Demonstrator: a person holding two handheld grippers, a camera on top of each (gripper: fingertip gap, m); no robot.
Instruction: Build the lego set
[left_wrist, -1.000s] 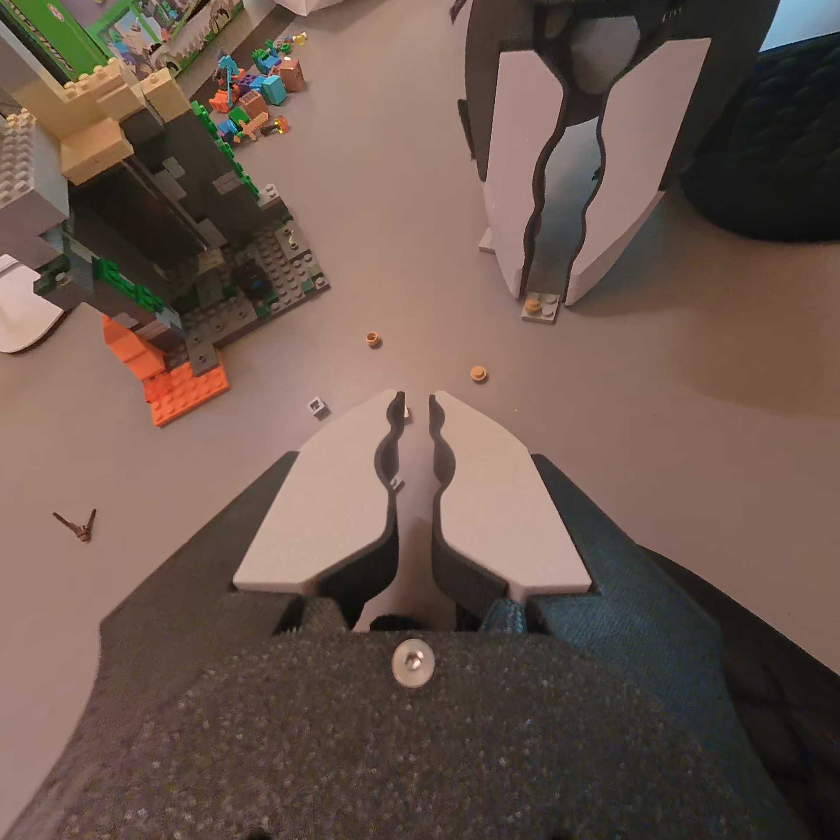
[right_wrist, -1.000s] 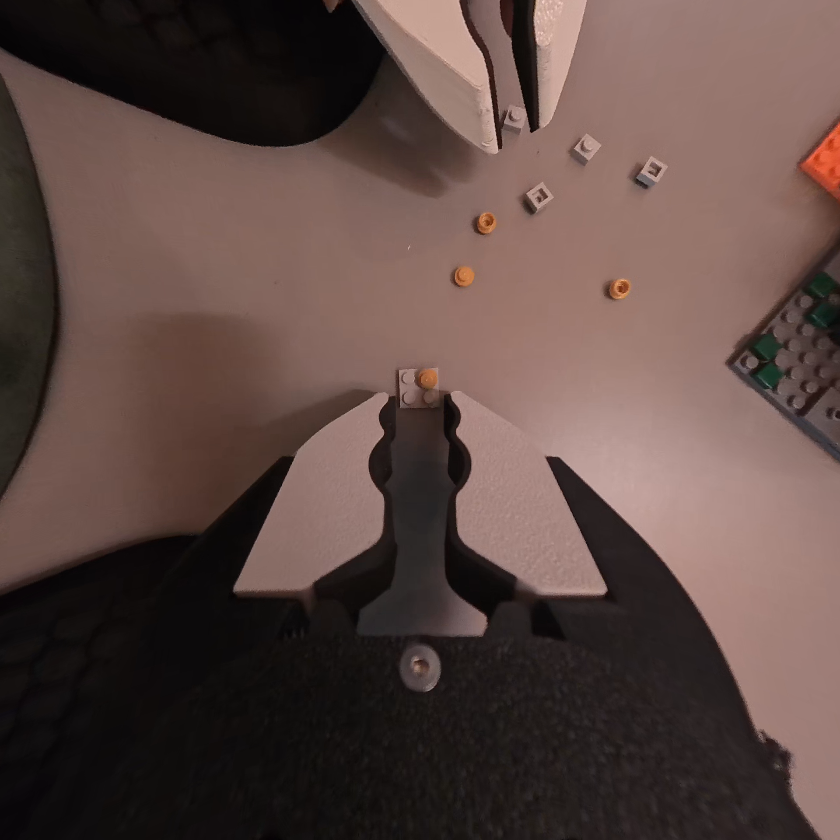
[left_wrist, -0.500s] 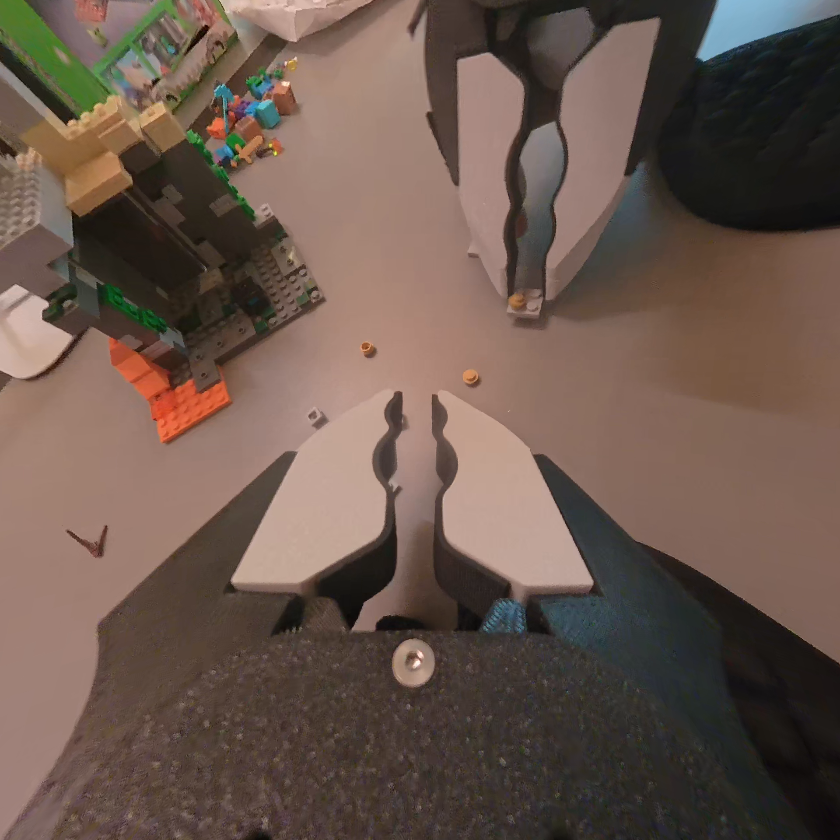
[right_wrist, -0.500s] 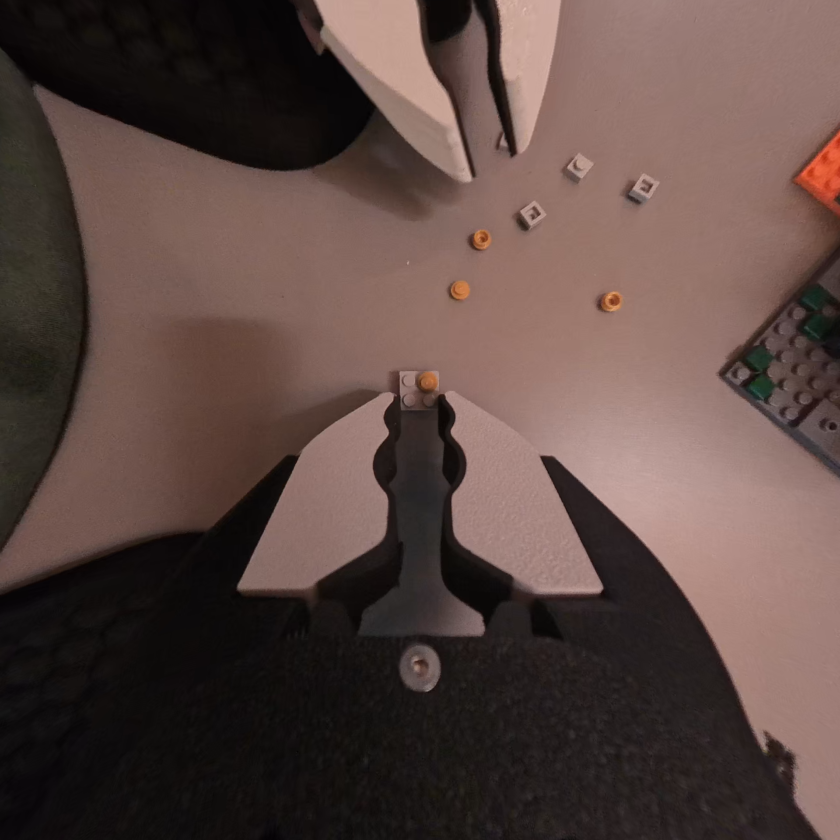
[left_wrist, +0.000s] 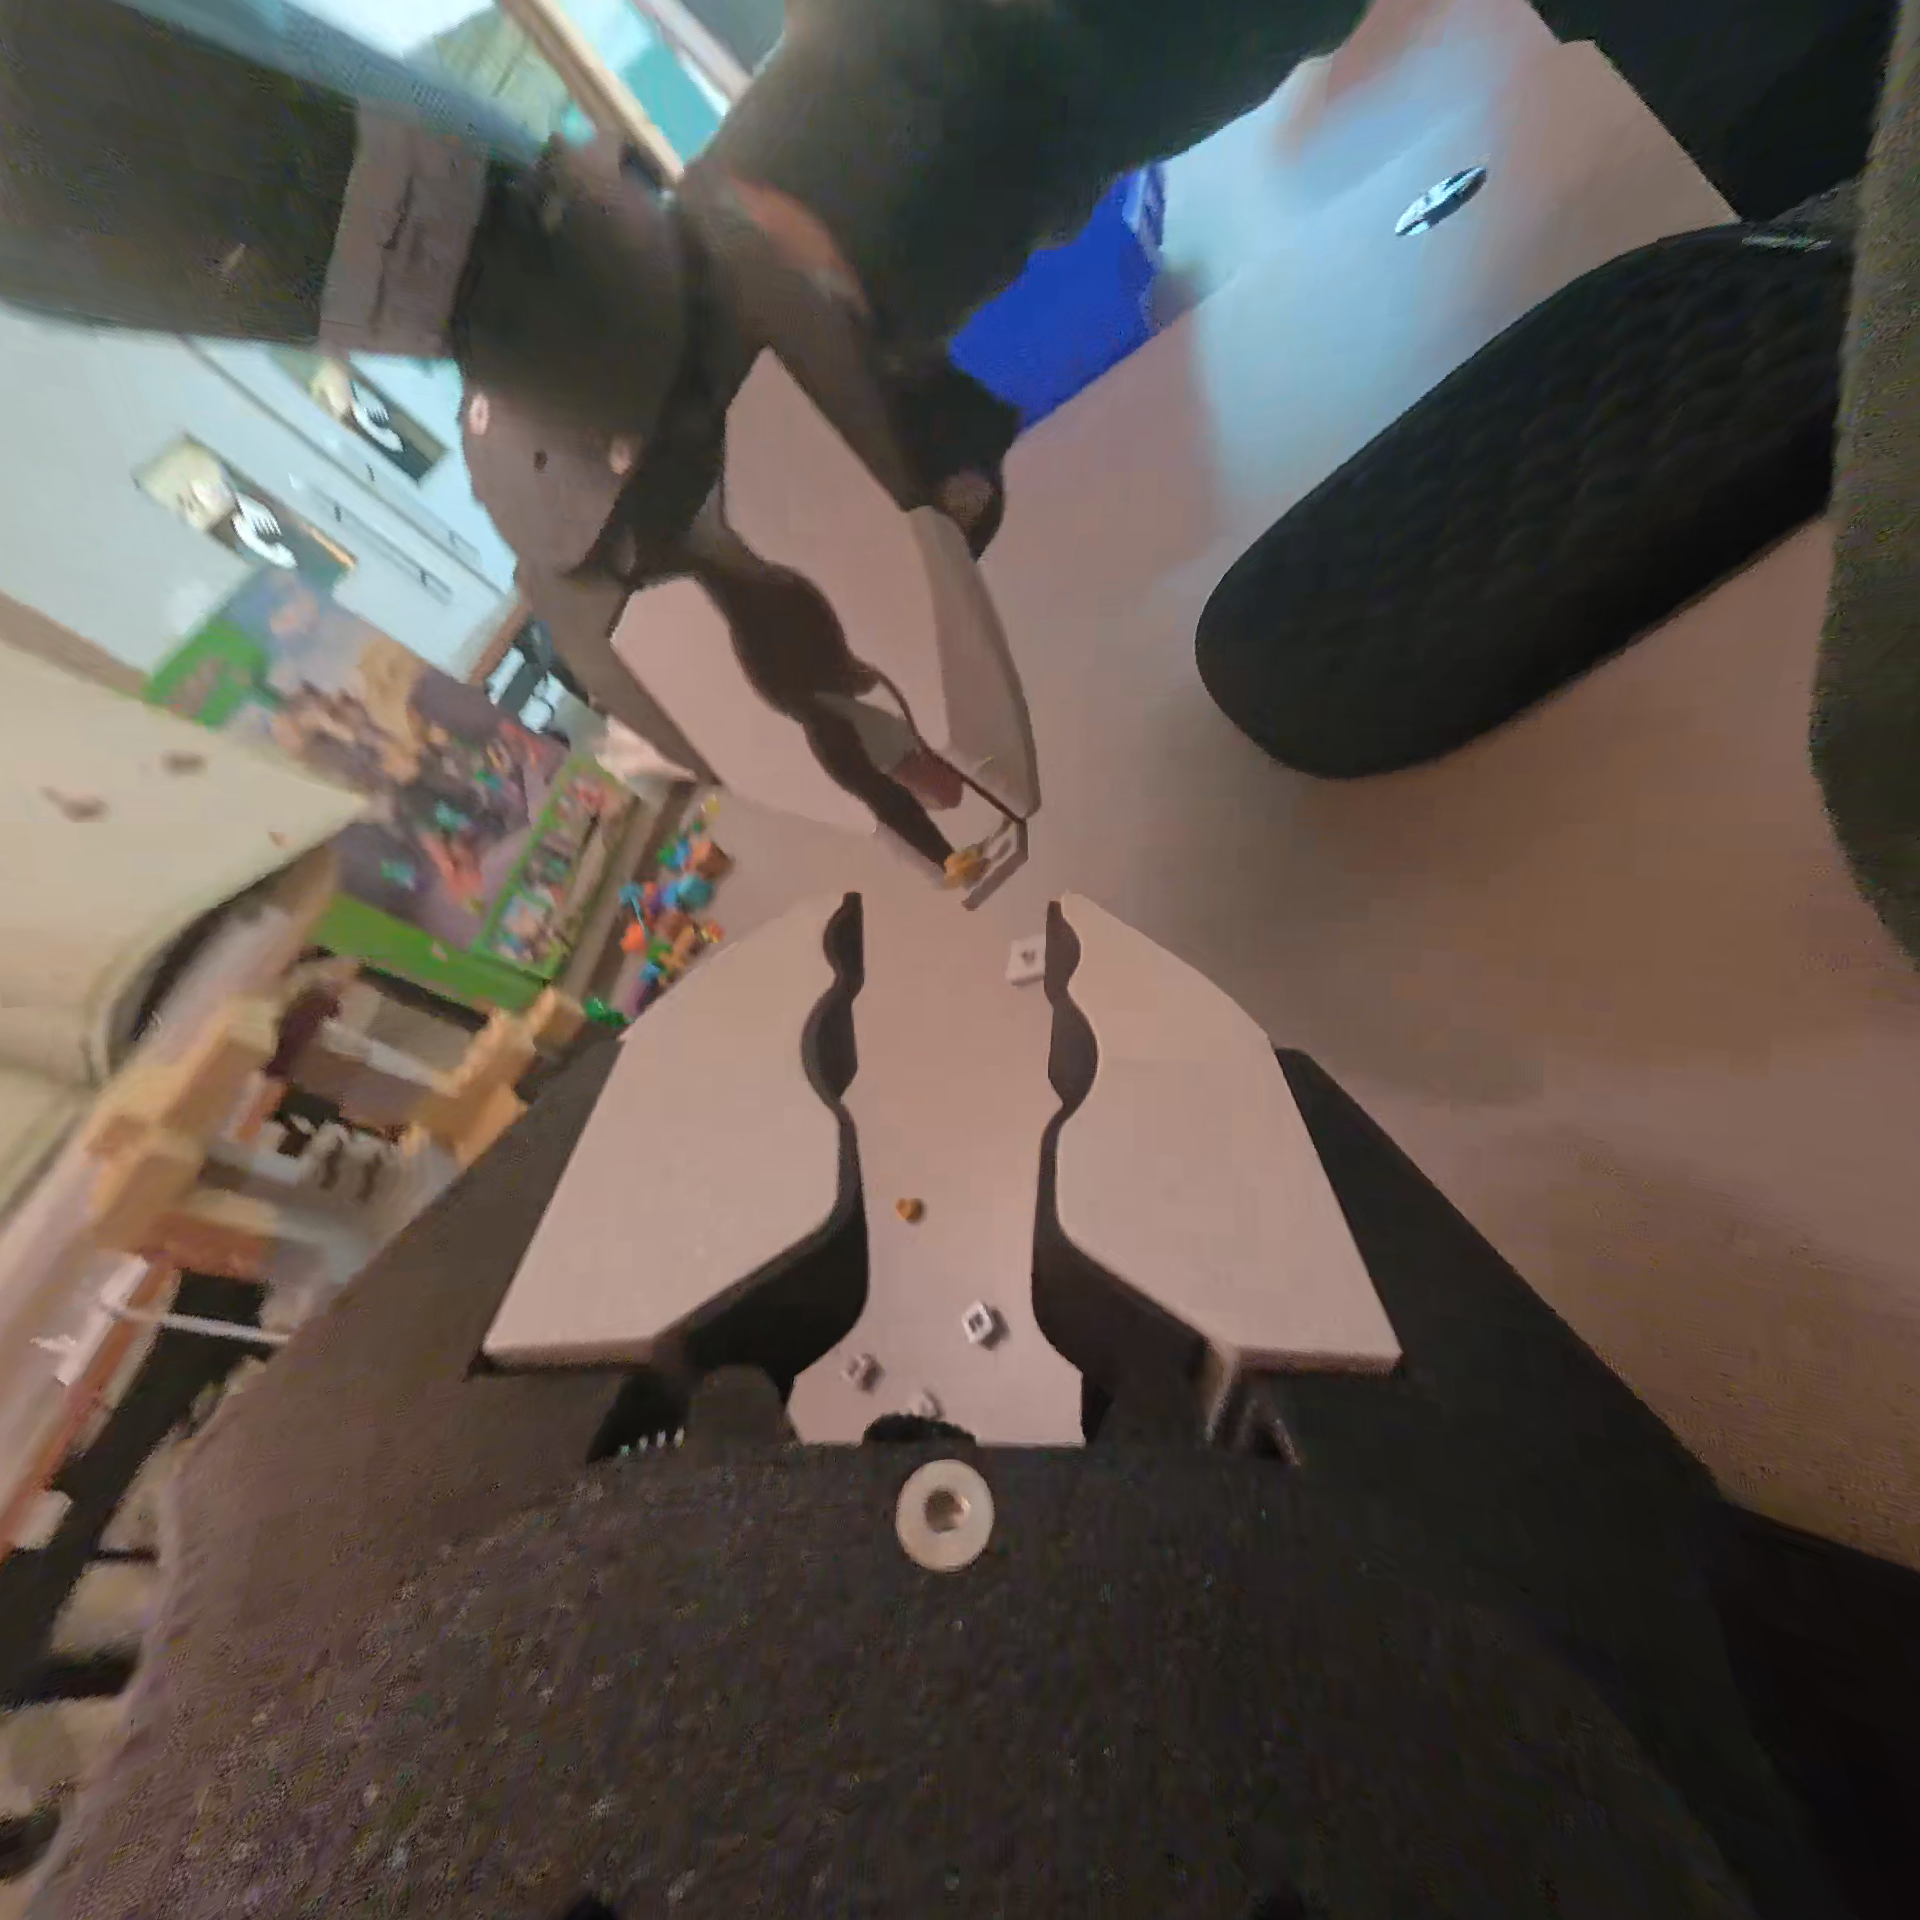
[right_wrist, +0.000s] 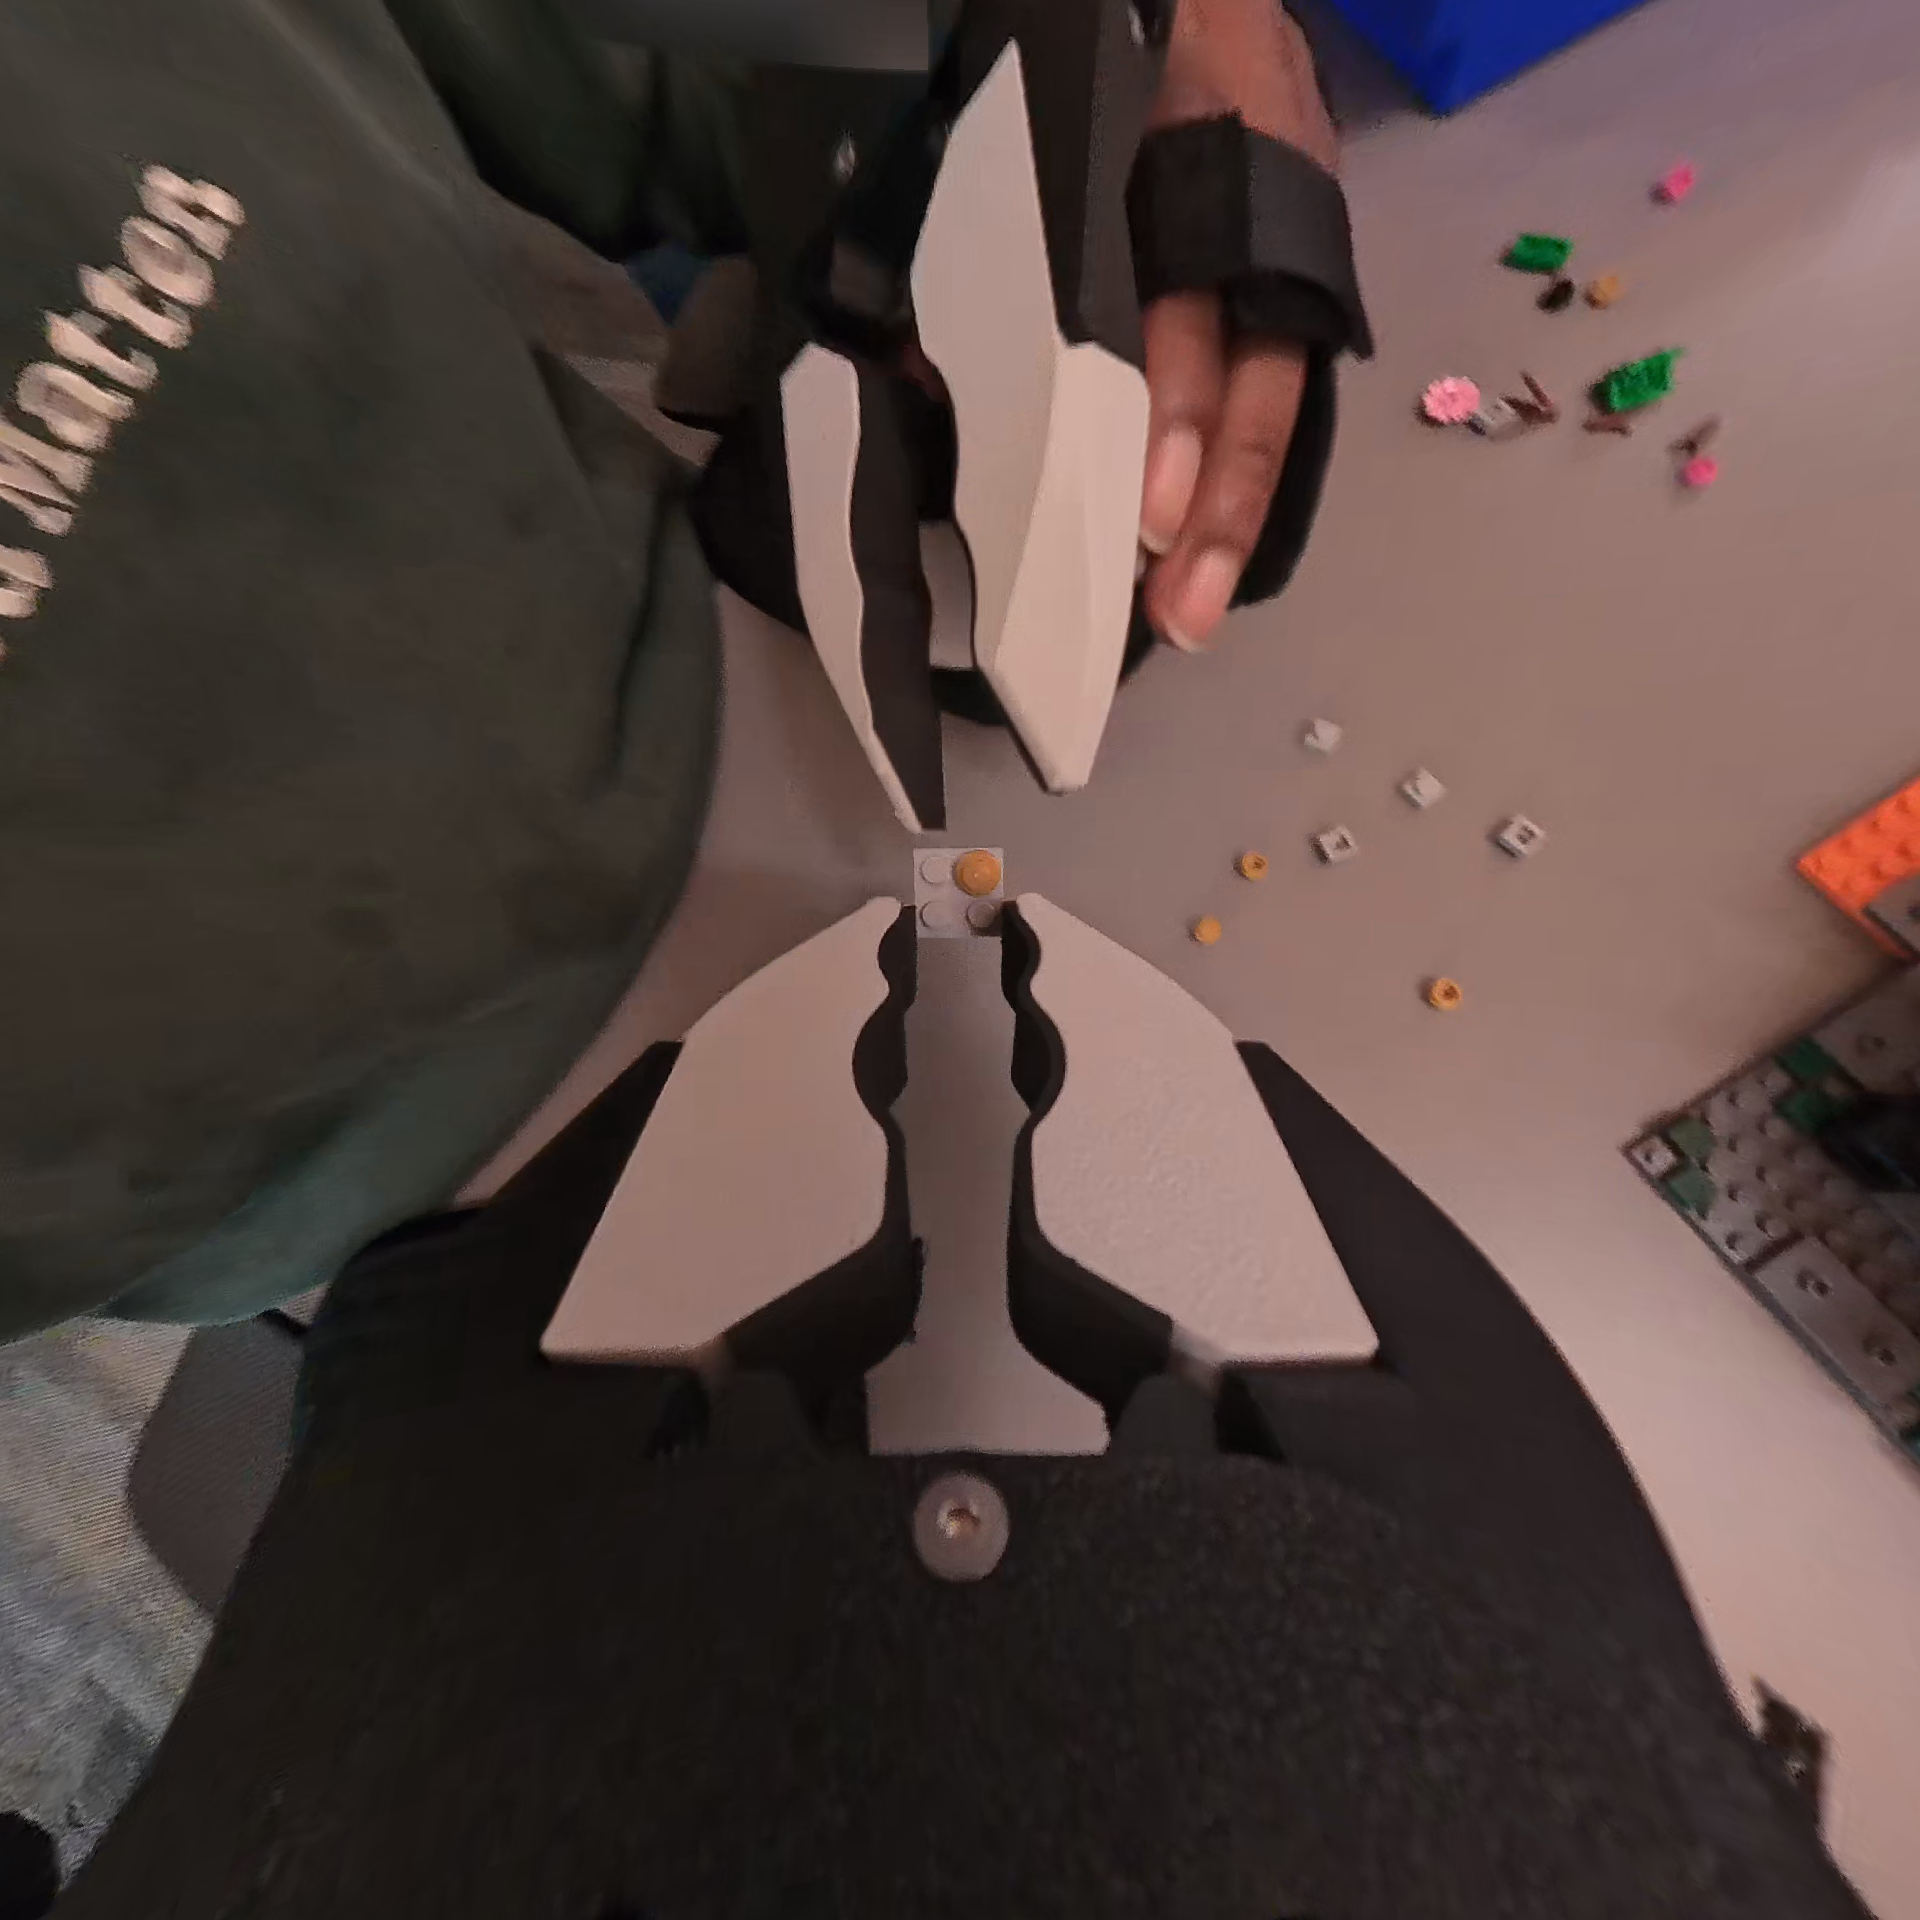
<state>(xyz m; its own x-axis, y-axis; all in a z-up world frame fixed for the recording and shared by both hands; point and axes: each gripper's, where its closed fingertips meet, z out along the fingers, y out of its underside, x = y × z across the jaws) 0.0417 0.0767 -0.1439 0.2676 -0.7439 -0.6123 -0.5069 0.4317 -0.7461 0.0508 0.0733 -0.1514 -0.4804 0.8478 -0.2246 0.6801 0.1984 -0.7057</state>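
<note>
Item 1. Right gripper (right_wrist: 958, 914): white two-finger tool with black foam body, jaws closed on the near edge of a small light-grey square four-stud plate (right_wrist: 958, 891). The plate is held clear of the floor, studs toward the camera. One round tan single-stud piece (right_wrist: 977, 871) sits on its far right stud; three studs are bare.

Item 2. Left gripper (left_wrist: 954, 920): same make, jaws parted, nothing between them. In the right wrist view its fingertips (right_wrist: 914, 800) hang just beyond the plate's far edge, close to it; contact cannot be told.

Item 3. Grey floor (right_wrist: 1558, 644): carries the loose stock. Three round tan studs (right_wrist: 1252, 865) and four small grey square pieces (right_wrist: 1335, 844) lie to the plate's right, well apart from it. Toward the right edge: an orange studded baseplate corner (right_wrist: 1870, 862) and a grey-and-green studded baseplate (right_wrist: 1787, 1174). Green and pink foliage bits (right_wrist: 1631, 384) lie farther off.

Step in hand, judged: dressing the grey plate with tan studs; one of several appears placed.

Next move, judged: the left gripper needs to go down to a loose tan stud, pinch it by its rim, and press it squarely onto a bare stud while the right gripper braces the plate.
</note>
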